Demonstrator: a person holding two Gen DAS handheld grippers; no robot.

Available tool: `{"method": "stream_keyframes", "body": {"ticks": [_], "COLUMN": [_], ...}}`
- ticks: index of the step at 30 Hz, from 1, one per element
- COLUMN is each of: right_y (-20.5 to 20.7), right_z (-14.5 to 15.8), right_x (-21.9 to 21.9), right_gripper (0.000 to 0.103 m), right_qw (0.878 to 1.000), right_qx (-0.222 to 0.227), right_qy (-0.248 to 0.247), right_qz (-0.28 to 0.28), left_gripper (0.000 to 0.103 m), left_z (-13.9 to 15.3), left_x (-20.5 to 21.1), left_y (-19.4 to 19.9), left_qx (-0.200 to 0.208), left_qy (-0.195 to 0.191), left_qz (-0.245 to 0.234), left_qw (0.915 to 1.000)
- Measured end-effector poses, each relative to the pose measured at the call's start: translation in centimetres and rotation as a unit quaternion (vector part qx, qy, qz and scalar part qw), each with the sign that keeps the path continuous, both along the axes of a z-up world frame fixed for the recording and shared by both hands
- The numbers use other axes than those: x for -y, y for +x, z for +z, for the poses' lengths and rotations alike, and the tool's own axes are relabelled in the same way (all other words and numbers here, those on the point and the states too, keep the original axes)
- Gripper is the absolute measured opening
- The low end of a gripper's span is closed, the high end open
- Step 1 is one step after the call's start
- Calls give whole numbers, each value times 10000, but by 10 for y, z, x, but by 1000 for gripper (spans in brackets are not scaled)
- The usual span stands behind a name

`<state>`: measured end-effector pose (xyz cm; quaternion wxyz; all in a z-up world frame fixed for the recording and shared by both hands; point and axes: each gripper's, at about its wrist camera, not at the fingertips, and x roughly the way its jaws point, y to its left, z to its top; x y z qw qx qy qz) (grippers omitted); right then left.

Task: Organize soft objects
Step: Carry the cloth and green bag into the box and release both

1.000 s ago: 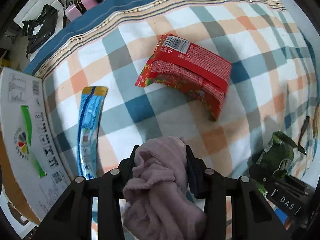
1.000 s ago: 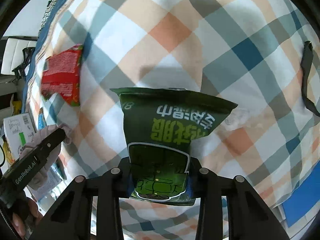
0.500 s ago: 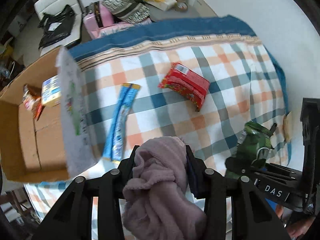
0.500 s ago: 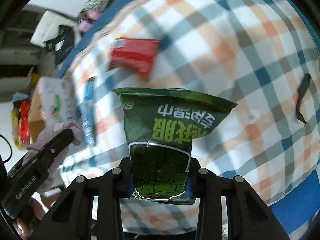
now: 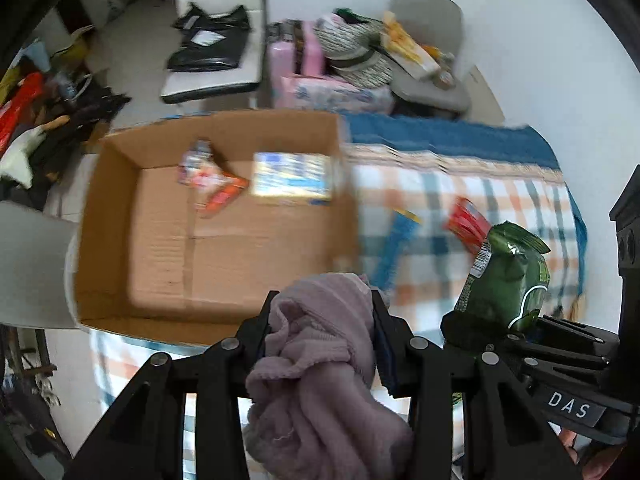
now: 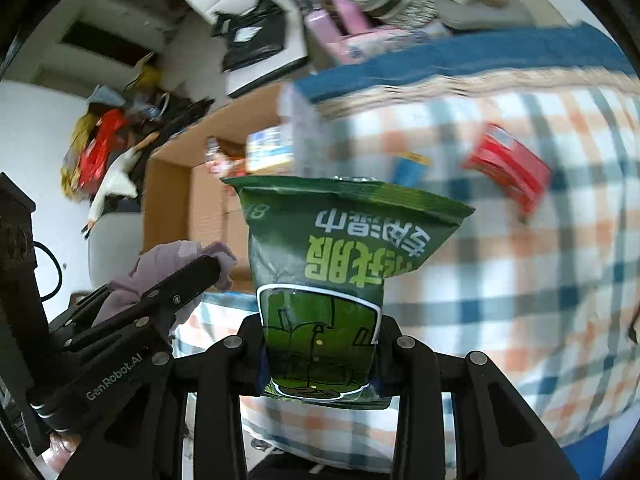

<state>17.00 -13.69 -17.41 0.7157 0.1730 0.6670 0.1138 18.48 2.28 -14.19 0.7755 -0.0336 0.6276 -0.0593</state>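
Note:
My left gripper is shut on a mauve soft cloth, held in the air near the front edge of an open cardboard box. My right gripper is shut on a green snack bag, held up to the right of the left one; the bag also shows in the left wrist view. The left gripper with the cloth shows at the left of the right wrist view. A red packet and a blue tube packet lie on the checked bedspread.
The box holds a few packets at its far end. Beyond the bed stand a white chair with a black bag, a pink case and a grey chair with clutter. A pile of clothes lies at the left.
Both grippers have risen and swung left, away from the bedspread towards the cardboard box, which now fills the left wrist view. Each still holds its item.

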Motion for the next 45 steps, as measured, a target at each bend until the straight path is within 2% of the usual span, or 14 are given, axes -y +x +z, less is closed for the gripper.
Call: {"method": "stream_keyframes", "body": {"ticks": [4,8,16,26,31,33,35,37,39,42,43,44,45], "right_y": [20,42,84,112,118,120,121,122,124,125,125,124,123], "right_z": [0,-8,-57,-118,-136,-138,-136,-133,-126,-117,-114,-112,-109], "right_x": [-49,-88,-131,-146,-147,-148,-149,-149,-150,-151,-153,-154,-155], "right_gripper": [38,38,38,38,39,40,50,78,85,85,90,93,99], "right_qw": [9997,9990,9961,9895,9864,9850,9844,9849,9852,9854,9852,9851,9850], "right_qx": [-25,-86,-472,-874,-1023,-1047,-1027,-1001,-913,-847,-810,-781,-750], "right_qy": [-50,-228,-621,-1105,-1253,-1326,-1386,-1365,-1414,-1443,-1475,-1496,-1515], "right_qz": [222,366,406,312,302,346,347,350,337,313,329,339,334], "left_gripper": [38,38,38,39,39,43,43,43,45,52,53,56,68], "left_z": [2,-5,-58,-135,-152,-155,-159,-161,-160,-151,-148,-145,-143], "left_x": [-52,-88,-139,-167,-164,-164,-165,-166,-169,-173,-175,-176,-176], "left_y": [14,31,78,135,151,156,160,163,163,161,160,160,159], "left_qx": [68,60,-384,-1001,-1148,-1161,-1255,-1318,-1329,-1209,-1163,-1121,-1092], "left_qy": [116,222,322,600,626,709,818,772,728,654,633,623,617], "left_qz": [236,341,423,466,312,343,394,418,478,573,589,597,605], "left_qw": [9996,9992,9978,9921,9909,9901,9879,9874,9873,9889,9894,9899,9903]}}
